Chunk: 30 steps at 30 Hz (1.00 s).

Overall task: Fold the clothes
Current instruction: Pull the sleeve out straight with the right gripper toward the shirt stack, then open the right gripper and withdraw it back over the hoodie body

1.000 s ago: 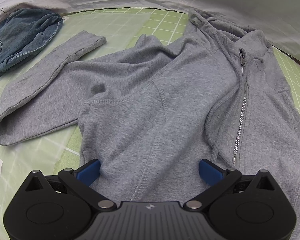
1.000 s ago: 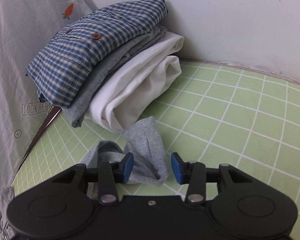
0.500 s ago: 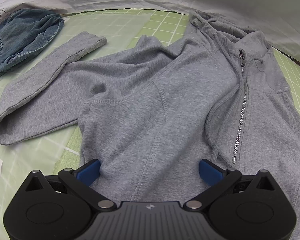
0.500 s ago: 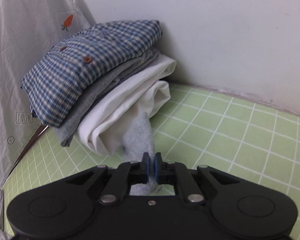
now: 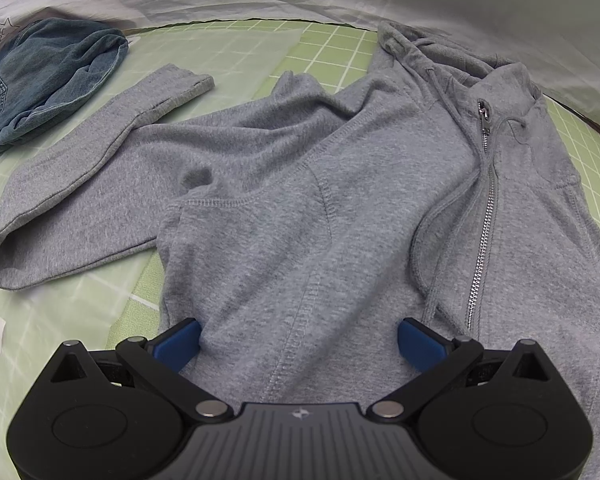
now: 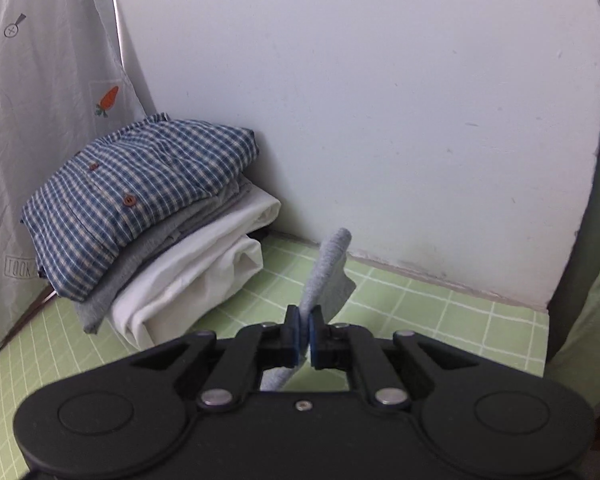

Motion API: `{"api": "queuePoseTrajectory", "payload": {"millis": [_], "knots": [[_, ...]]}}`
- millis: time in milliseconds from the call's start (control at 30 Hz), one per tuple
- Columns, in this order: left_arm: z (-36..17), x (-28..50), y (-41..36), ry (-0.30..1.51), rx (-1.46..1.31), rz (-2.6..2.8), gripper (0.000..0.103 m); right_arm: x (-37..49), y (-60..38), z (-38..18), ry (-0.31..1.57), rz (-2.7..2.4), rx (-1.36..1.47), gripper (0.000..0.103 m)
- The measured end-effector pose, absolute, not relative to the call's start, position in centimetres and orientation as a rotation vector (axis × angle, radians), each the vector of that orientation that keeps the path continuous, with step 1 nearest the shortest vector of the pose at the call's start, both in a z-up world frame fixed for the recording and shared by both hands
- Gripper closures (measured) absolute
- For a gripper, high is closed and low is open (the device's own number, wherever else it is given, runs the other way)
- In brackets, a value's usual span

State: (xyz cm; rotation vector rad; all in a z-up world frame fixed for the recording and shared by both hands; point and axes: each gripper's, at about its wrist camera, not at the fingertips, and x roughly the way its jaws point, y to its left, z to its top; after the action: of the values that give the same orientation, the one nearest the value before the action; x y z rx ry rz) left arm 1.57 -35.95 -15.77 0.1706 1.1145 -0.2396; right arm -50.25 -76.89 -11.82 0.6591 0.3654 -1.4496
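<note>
A grey zip hoodie (image 5: 300, 208) lies spread on the green grid mat (image 5: 332, 44), zipper to the right, one sleeve (image 5: 84, 168) stretched out to the left. My left gripper (image 5: 300, 340) is open, its blue pads (image 5: 178, 340) wide apart over the hoodie's lower body. My right gripper (image 6: 304, 330) is shut on a grey cuff of the hoodie (image 6: 328, 268) and holds it raised above the mat, the cuff end sticking up past the fingers.
Blue denim clothing (image 5: 44, 76) lies at the mat's far left. A stack of folded clothes, with a blue checked shirt (image 6: 140, 192) on top and white cloth (image 6: 204, 272) beneath, sits in the corner by the white wall (image 6: 380, 100). A white curtain (image 6: 40, 100) hangs at left.
My right gripper closed on the grey cuff and lifted it off the mat, moving up and back from the folded stack. The left gripper has stayed still and open.
</note>
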Motion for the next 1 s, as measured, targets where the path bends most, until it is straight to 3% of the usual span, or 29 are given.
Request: {"api": "queuePoseTrajectory", "payload": {"millis": [500,533,633,733,767,833,1000], "knots": [[-15.7,1.5,-35.9,1.112,0.164,-0.227,0.0,-51.8,-72.9,-17.4,0.608,-1.551,0.742,0.094],[-15.7,1.5,-35.9,1.112,0.164,-0.227,0.0,-51.5,-72.9,-17.2,0.619,-1.558,0.725,0.09],[-15.7,1.5,-35.9,1.113,0.163,-0.225,0.0,-50.1,-72.9,-16.2,0.647,-1.597,0.64,0.061],[-15.7,1.5,-35.9,1.111,0.161,-0.223,0.0,-47.7,-73.1,-14.9,0.66,-1.575,0.542,0.05],[-15.7,1.4,-36.0,1.111,0.16,-0.221,0.0,-46.6,-73.2,-14.6,0.666,-1.559,0.511,0.037],[-15.7,1.4,-36.0,1.109,0.159,-0.22,0.0,-44.2,-73.3,-14.1,0.665,-1.502,0.473,0.023],[-15.7,1.3,-35.9,1.106,0.157,-0.218,0.0,-36.2,-73.2,-14.0,0.66,-1.217,0.452,0.014]]}}
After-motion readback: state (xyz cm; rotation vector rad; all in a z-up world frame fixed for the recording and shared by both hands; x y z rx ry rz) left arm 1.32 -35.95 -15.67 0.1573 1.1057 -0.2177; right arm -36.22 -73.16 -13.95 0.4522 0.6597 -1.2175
